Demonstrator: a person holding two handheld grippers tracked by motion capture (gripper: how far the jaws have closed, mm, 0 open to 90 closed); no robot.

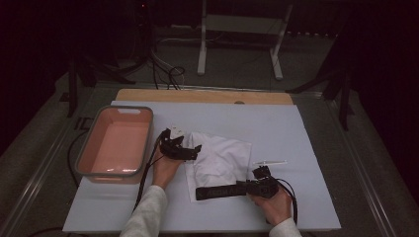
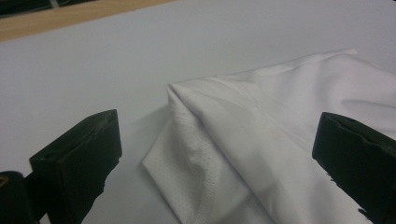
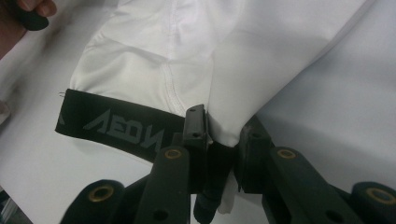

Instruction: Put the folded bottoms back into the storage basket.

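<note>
High view: white garment (image 1: 220,160) lies folded on the table (image 1: 296,128). Right gripper (image 3: 219,135) is clamped on its black waistband (image 3: 116,123) end, probably anchoring it. Left gripper (image 2: 217,154) gapes wide, empty, over a folded corner, likely lining up a grab.

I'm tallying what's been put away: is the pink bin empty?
Empty: the pink bin shows bare floor; the white garment lies on the table.
</note>
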